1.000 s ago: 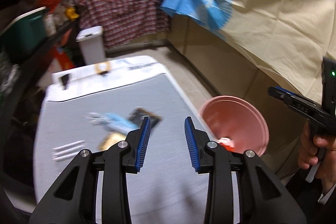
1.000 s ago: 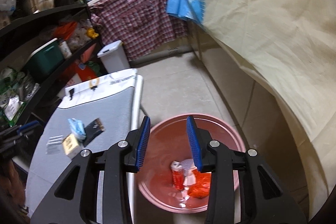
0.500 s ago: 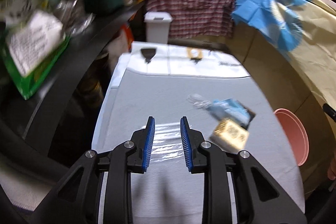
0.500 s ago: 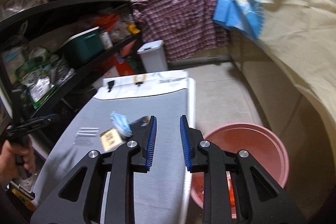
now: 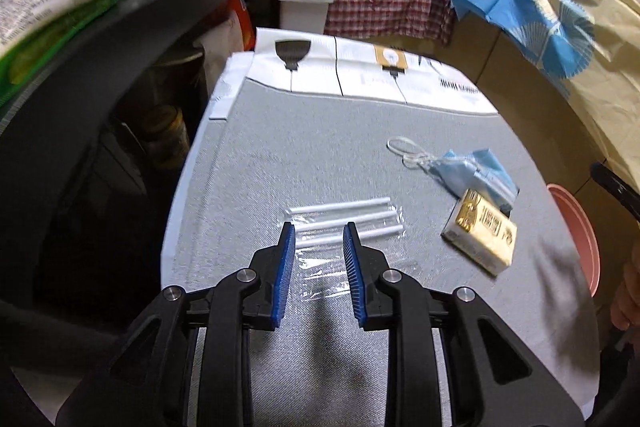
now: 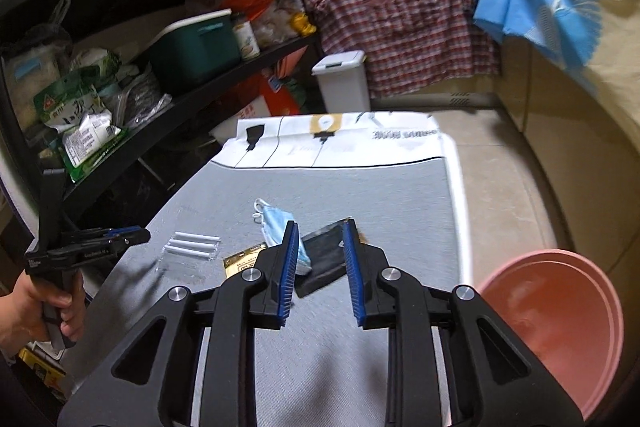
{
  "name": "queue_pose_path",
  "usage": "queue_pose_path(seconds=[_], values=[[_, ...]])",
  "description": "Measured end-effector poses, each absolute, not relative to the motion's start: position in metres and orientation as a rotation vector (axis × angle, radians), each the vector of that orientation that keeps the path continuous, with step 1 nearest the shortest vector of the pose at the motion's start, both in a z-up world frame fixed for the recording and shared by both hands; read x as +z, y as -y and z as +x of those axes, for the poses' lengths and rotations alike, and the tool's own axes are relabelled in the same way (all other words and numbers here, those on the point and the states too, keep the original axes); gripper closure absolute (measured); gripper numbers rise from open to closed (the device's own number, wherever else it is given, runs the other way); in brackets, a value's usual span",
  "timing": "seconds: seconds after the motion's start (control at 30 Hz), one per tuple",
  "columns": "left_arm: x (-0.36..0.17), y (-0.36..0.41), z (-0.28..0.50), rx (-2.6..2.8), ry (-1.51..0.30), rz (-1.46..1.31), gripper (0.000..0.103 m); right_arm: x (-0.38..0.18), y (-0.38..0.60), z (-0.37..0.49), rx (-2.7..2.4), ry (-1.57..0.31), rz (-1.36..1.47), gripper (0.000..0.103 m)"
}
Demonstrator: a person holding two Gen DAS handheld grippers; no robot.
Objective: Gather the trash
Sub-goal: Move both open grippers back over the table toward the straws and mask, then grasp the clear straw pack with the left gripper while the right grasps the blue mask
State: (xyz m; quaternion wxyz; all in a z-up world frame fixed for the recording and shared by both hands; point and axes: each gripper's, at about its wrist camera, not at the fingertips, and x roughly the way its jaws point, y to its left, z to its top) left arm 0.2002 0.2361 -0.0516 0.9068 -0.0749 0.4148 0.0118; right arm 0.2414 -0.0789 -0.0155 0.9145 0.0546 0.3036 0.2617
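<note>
On the grey table top (image 5: 320,147) lie a clear packet of white straws (image 5: 344,217), a crumpled blue face mask (image 5: 468,171) and a gold-and-white small box (image 5: 482,231). My left gripper (image 5: 319,239) is open and empty, its tips just short of the straw packet. In the right wrist view my right gripper (image 6: 319,239) is open and empty above a black wrapper (image 6: 324,255), beside the mask (image 6: 280,223) and the box (image 6: 242,261). The straw packet (image 6: 192,245) lies to the left. A pink basin (image 6: 560,323) stands off the table's right side.
Black shelves (image 6: 120,27) packed with bags and a green box line the left side. A white lidded bin (image 6: 342,79) stands beyond the table's far end. A beige cloth with a blue patch (image 5: 560,27) hangs on the right. The left gripper shows in the right view (image 6: 80,247).
My left gripper swung from the basin side to the straw packet. My right gripper moved from over the basin to over the table by the black wrapper. Both jaws narrowed but stay open.
</note>
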Motion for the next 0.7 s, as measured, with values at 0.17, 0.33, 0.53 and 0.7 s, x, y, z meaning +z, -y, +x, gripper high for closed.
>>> queue_pose_path(seconds=[0.17,0.33,0.53,0.7], values=[[-0.068,-0.235,0.209,0.028,-0.902,-0.143,0.066,-0.036,0.046,0.262,0.583,-0.672,0.072,0.073],[-0.078,-0.240,0.217,0.035,-0.929,-0.163,0.057,-0.051,0.026,0.276,0.617,-0.710,0.038,0.060],[-0.092,-0.231,0.222,0.028,-0.978,-0.110,0.057,-0.065,0.013,0.293,0.626,-0.761,0.031,0.059],[-0.094,-0.226,0.223,0.015,-0.985,-0.088,0.061,-0.072,0.005,0.298,0.636,-0.788,0.001,0.060]])
